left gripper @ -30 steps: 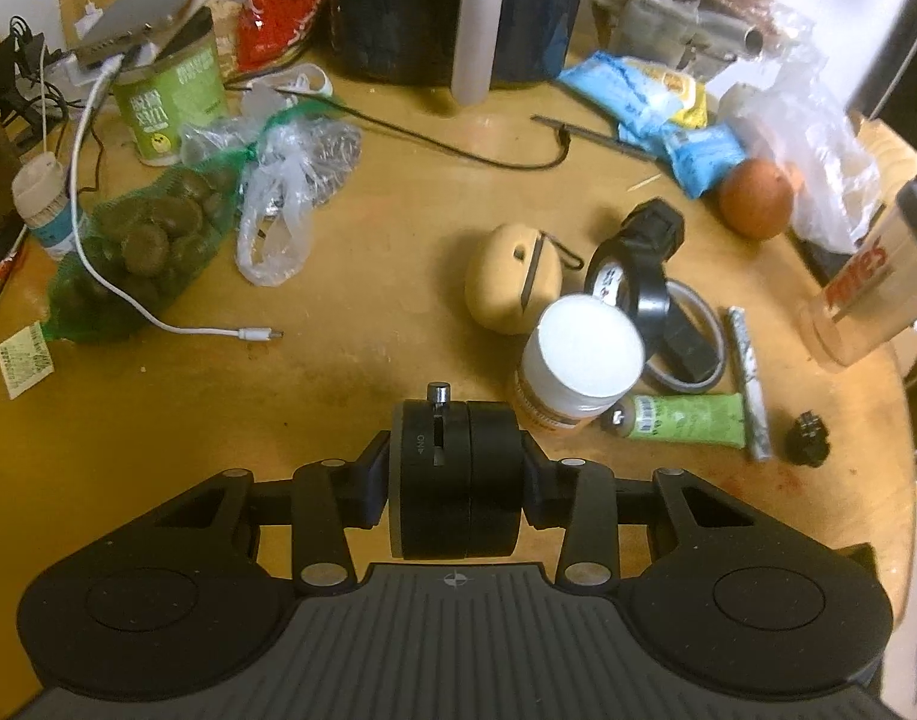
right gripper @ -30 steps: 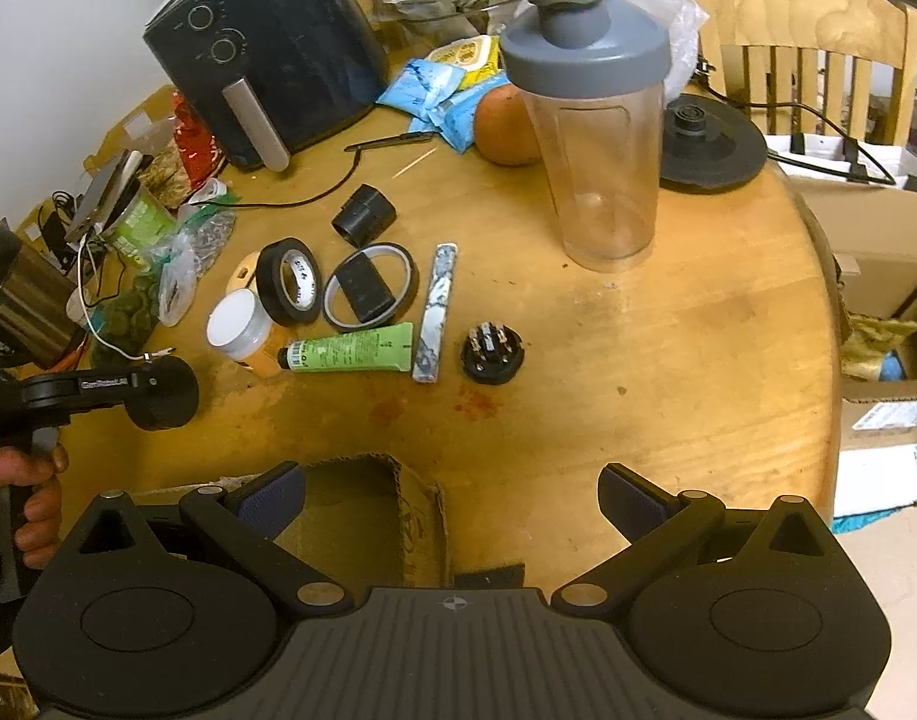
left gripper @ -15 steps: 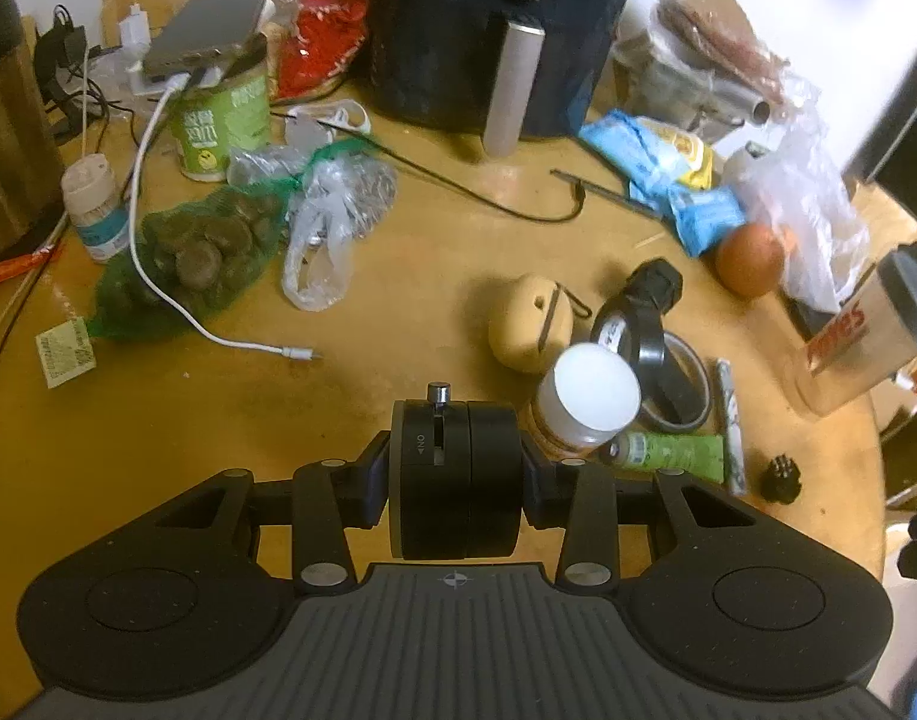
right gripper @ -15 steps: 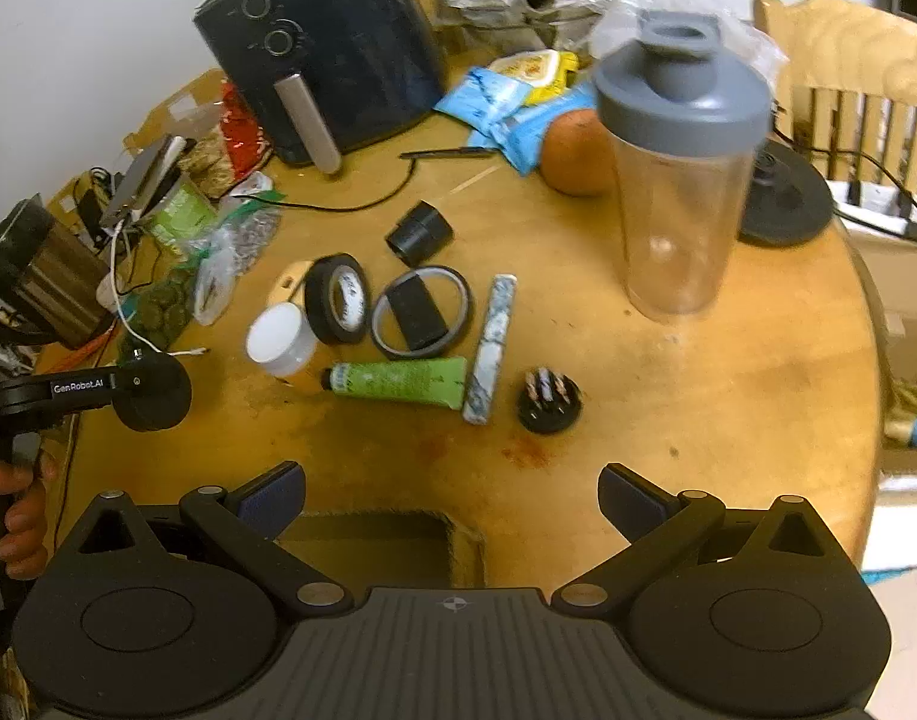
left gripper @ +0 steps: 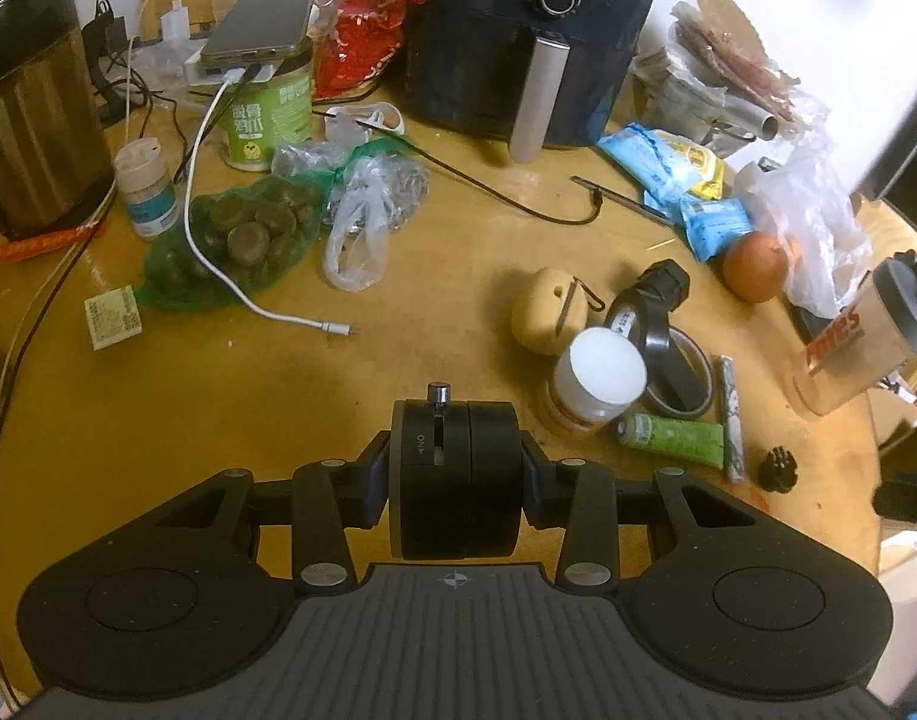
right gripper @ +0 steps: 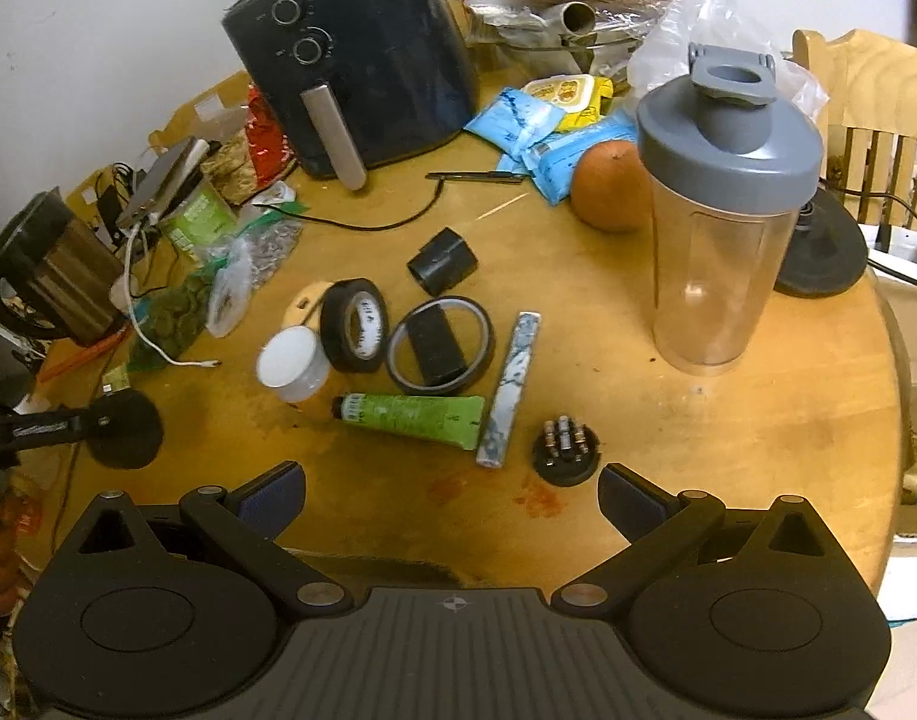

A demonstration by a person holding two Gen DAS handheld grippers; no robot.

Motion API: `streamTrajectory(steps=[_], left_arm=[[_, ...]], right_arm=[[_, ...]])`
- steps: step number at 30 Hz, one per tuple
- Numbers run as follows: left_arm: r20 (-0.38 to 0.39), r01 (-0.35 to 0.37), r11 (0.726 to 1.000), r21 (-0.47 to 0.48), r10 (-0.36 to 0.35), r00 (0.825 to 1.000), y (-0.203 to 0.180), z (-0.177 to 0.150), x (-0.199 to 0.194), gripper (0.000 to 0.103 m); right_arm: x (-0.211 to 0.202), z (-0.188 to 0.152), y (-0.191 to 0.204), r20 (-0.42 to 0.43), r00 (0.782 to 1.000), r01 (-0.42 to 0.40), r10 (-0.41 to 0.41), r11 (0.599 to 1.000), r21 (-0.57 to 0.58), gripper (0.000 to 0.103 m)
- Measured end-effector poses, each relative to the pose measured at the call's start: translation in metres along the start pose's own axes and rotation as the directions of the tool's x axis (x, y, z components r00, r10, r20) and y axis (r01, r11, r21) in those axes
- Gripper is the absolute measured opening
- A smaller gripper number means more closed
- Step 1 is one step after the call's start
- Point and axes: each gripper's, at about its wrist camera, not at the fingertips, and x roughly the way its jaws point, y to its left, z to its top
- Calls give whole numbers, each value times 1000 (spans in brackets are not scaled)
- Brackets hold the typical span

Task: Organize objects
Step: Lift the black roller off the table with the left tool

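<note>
Wooden table (left gripper: 434,276) is messy. Left gripper (left gripper: 455,471) tilts down, squeezing a black round puck (left gripper: 455,468), higher than before. Right gripper (right gripper: 452,495), wide open and empty, has slid toward the air fryer (right gripper: 362,54).

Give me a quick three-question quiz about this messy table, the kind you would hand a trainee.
1. True or false: the left claw is shut on a black round device.
2. What lies inside the flat ring: A a black block, B an orange, C a phone?
3. Which claw holds nothing?

Key: 1 true. 2 A, the black block. 3 The right claw, standing open above the table.
</note>
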Motion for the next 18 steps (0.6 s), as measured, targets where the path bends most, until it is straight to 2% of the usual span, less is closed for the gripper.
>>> streamTrajectory(steps=[11, 18], left_arm=[[6, 26, 999, -44, -26, 1000, -4, -13, -22, 41], [20, 31, 997, -67, -30, 999, -2, -18, -33, 41]], right_arm=[[41, 10, -17, -47, 992, 115, -118, 992, -47, 103], [64, 19, -19, -41, 988, 146, -151, 983, -110, 103]])
